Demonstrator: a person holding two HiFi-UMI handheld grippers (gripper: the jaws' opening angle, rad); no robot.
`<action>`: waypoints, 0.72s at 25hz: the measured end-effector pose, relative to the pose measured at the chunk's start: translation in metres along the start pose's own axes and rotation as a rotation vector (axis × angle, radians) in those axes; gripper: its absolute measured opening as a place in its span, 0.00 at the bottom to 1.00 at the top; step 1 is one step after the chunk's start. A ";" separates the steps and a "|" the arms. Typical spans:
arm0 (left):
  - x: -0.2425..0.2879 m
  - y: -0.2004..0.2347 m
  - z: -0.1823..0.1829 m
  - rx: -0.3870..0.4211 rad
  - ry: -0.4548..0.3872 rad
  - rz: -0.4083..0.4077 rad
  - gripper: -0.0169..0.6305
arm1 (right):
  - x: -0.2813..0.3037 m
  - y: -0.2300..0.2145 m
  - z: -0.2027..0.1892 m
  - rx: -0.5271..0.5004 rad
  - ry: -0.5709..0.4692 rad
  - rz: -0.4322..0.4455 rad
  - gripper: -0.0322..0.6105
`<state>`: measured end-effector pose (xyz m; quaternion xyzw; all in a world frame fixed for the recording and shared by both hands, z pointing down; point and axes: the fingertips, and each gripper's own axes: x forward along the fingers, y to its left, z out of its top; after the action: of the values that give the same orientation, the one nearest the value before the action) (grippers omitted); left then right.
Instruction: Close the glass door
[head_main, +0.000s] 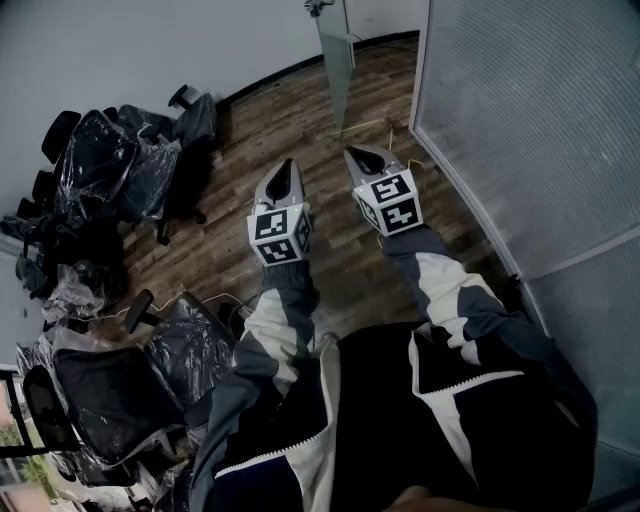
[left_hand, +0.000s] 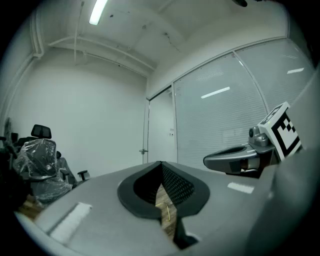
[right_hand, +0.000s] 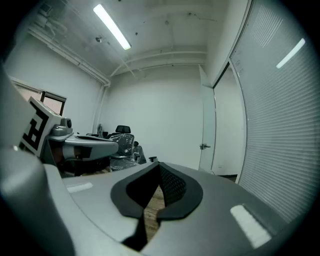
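The glass door (head_main: 336, 62) stands ajar ahead of me, edge-on at the top of the head view, its handle (head_main: 318, 7) at the upper edge. My left gripper (head_main: 286, 165) and right gripper (head_main: 356, 153) are held side by side over the wooden floor, both pointing toward the door and well short of it. Each is shut with nothing between its jaws. In the left gripper view the door (left_hand: 161, 131) and its handle (left_hand: 143, 151) lie beyond my shut left gripper (left_hand: 161, 165). From the right gripper view, the door (right_hand: 208, 131) stands right of my shut right gripper (right_hand: 160, 166).
A frosted glass wall (head_main: 530, 120) runs along the right. Several plastic-wrapped office chairs (head_main: 120, 150) crowd the left side, one more (head_main: 150, 370) close by my left arm. A thin yellow cable (head_main: 372, 124) lies on the floor near the door's foot.
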<state>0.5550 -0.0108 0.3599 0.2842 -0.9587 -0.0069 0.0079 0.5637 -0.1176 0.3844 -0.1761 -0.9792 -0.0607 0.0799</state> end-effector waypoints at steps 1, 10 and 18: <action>-0.001 0.005 -0.002 0.009 0.004 -0.005 0.03 | 0.002 0.005 0.002 0.002 -0.002 0.001 0.05; -0.004 0.036 -0.009 0.022 0.012 -0.030 0.03 | 0.026 0.030 0.011 0.010 -0.012 -0.006 0.05; -0.009 0.068 -0.009 0.011 -0.003 -0.040 0.03 | 0.044 0.049 0.013 0.038 -0.022 -0.012 0.07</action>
<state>0.5257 0.0507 0.3702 0.3035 -0.9528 -0.0023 0.0048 0.5386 -0.0549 0.3839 -0.1692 -0.9821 -0.0405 0.0723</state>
